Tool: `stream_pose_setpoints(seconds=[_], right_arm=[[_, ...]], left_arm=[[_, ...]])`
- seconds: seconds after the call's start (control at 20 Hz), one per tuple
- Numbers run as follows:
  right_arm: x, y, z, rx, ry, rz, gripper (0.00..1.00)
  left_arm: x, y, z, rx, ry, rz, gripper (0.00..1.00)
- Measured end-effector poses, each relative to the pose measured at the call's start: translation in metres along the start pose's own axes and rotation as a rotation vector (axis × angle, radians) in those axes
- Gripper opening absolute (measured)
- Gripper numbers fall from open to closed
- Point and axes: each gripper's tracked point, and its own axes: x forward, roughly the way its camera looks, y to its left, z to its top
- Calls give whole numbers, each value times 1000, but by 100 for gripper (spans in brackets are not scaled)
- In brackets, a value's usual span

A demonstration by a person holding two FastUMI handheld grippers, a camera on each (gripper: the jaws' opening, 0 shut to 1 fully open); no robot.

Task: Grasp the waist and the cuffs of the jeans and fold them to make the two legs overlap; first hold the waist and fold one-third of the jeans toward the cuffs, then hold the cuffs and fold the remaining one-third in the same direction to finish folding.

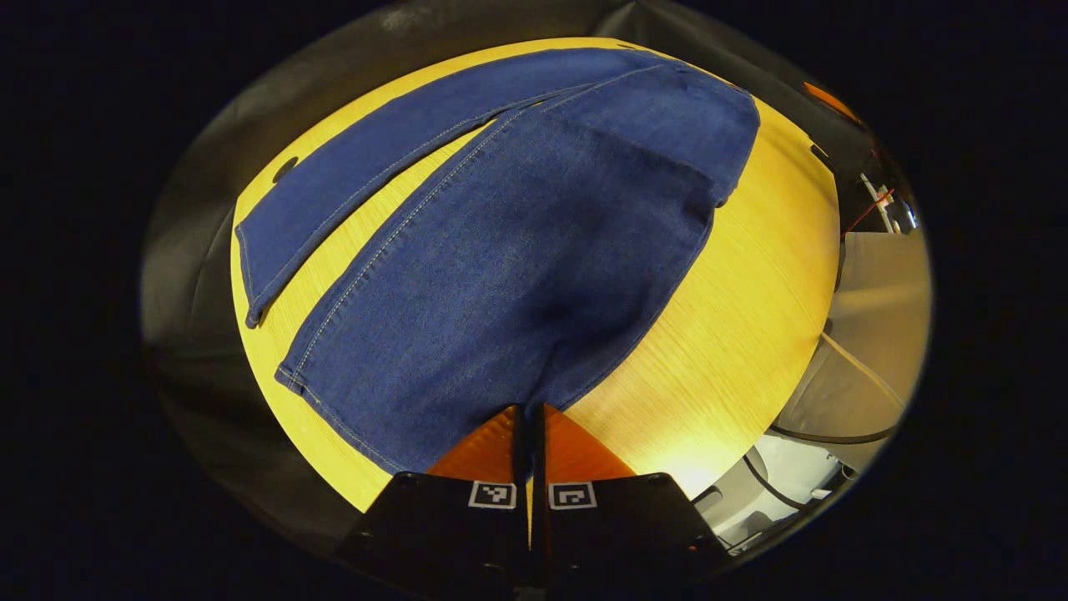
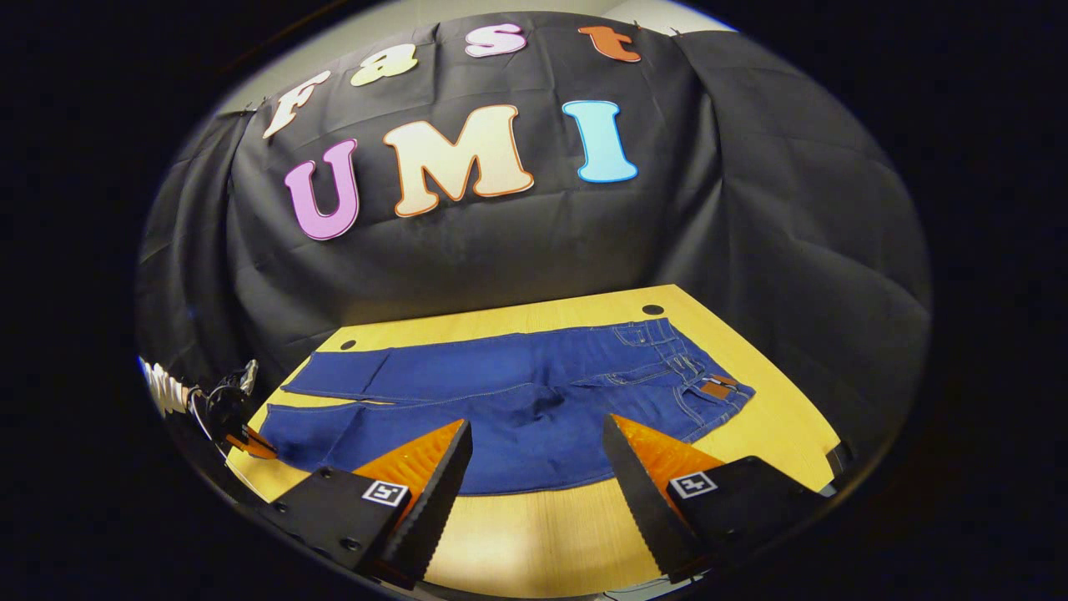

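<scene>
Blue jeans [image 2: 517, 392] lie flat along the wooden table [image 2: 551, 526], waist with a brown patch [image 2: 716, 389] to the right, the two legs spread apart toward the left. My right gripper [image 2: 536, 421] is open, hovering over the front edge of the jeans near the thigh, with nothing between its fingers. In the left gripper view the near leg [image 1: 517, 284] runs down to my left gripper [image 1: 530, 409], whose fingers are pressed together at the corner of that leg's cuff. The far leg [image 1: 375, 159] lies beyond. That left gripper [image 2: 238, 434] also appears far left in the right gripper view.
Black cloth walls stand behind and beside the table. Round holes [image 2: 652, 310] sit in the table's far corners. Bare wood [image 1: 734, 317] lies in front of the jeans. Cables and light-coloured gear [image 1: 834, 417] lie off the table's end.
</scene>
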Motion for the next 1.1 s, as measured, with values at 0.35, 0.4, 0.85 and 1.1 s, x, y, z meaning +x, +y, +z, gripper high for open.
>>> stream_pose_setpoints(seconds=[0.35, 0.4, 0.85, 1.1], right_arm=[[26, -29, -20, -203, 125, 98, 98], [32, -38, -26, -257, 152, 115, 98], [95, -122, -102, -699, 509, 254, 99], [112, -129, -123, -669, 612, 325, 99]], left_arm=[[2, 1, -1, -32, 47, 29, 0], [2, 1, 0, -41, 56, 33, 0], [4, 0, 1, -85, 118, 105, 0], [4, 0, 0, -104, 135, 104, 0]])
